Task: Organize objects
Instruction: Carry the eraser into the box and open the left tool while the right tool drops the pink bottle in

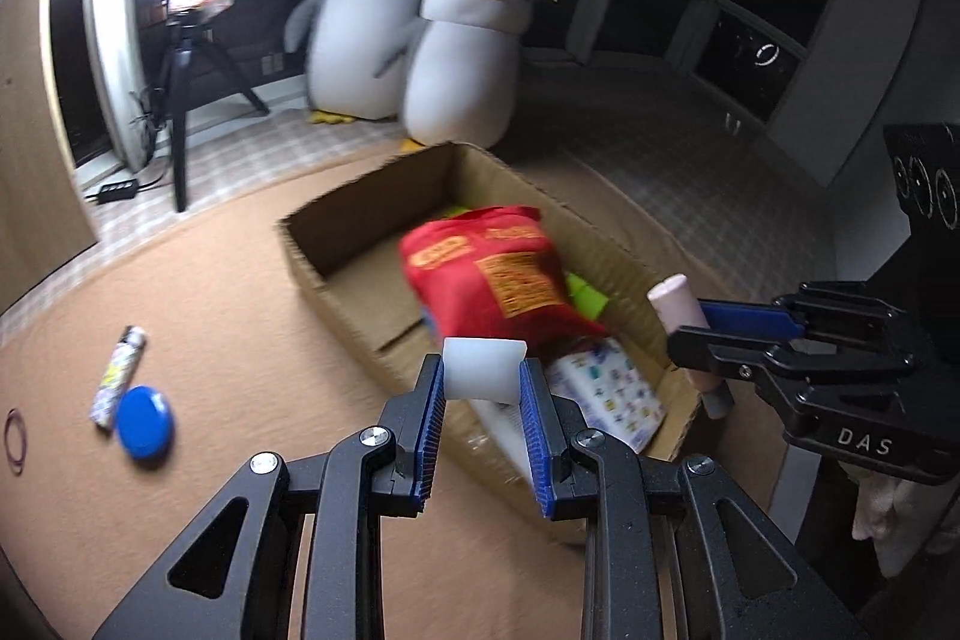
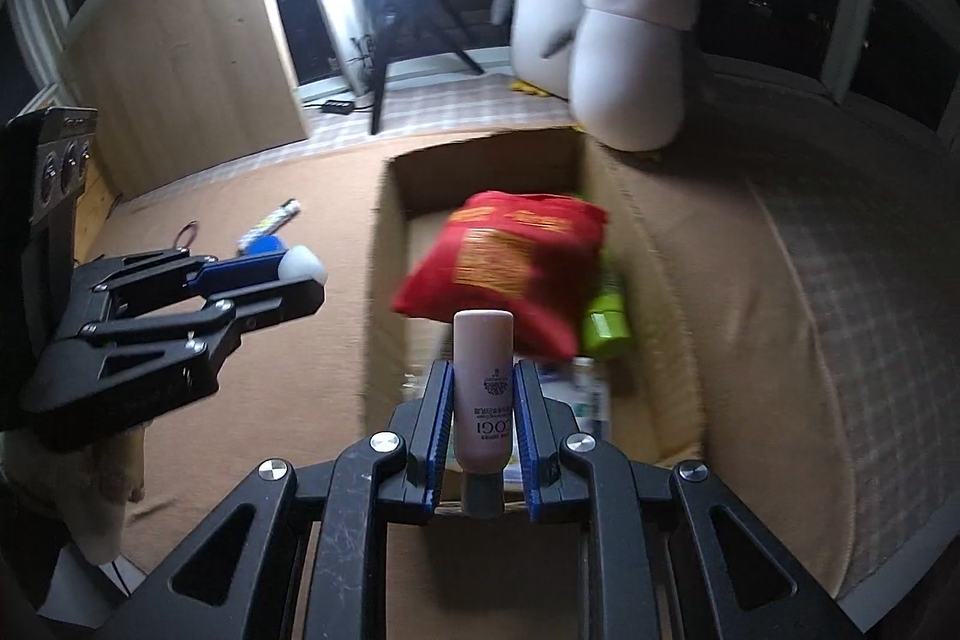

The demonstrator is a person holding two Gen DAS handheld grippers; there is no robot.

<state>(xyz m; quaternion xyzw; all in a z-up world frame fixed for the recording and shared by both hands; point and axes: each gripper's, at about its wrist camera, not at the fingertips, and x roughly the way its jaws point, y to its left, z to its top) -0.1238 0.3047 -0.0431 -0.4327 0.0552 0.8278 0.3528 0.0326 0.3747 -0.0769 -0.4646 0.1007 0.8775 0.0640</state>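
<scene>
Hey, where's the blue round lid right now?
The blue round lid lies on the tan mat at the left of the left wrist view, touching the lighter, left of the cardboard box and outside it.

An open brown cardboard box (image 1: 360,244) sits on the tan surface (image 1: 240,460). Inside it lie a big red bag (image 1: 498,274), a green thing (image 2: 606,319) and a white packet with tiny pictures (image 1: 606,394). A white block (image 1: 483,370) and a pink tube (image 2: 483,388) are each held up near the box. A blue lid (image 1: 144,421), a lighter (image 1: 117,376) and a rubber band (image 1: 15,442) lie off to the left.
</scene>
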